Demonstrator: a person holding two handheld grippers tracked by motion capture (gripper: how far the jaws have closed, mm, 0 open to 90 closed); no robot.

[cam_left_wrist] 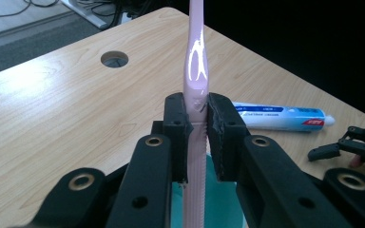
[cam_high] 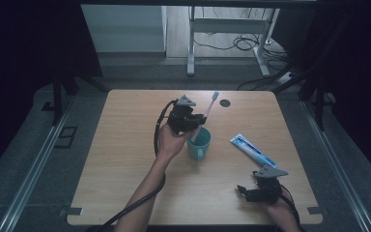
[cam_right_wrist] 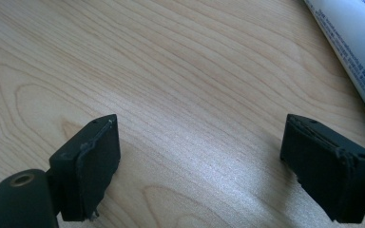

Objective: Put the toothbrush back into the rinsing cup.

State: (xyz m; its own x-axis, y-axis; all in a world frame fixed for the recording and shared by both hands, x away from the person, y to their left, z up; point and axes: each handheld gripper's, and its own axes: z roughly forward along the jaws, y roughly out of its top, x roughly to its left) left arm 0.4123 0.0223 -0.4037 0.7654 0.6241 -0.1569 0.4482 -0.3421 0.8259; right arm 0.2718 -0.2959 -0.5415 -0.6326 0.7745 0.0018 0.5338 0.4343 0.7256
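Pink and slender, the plastic toothbrush stands slanted in the high view, its long axis running from the round teal plastic mug up and away to its head at the far end, leaning a little toward the person's right. The left gripper is clamped on its handle just above the mug's rim; the lower end of the handle is hidden behind the gripper and inside the mug. The right gripper hovers low over the pale wooden table, well apart from the left one, with the flat blue-and-white toothpaste tube lying just beyond it.

Seen along the left gripper, the toothbrush rises straight up between the two pads, which press its ribbed handle from both sides. Its head is cut off by the top edge, and the teal mug is mostly covered by the jaws. Right of the jaws lies the toothpaste tube, with the right gripper nearer.

From the right gripper, the jaws stand wide apart with bare table between them. The toothpaste tube is cut off at the upper right corner, its print too blurred to read.
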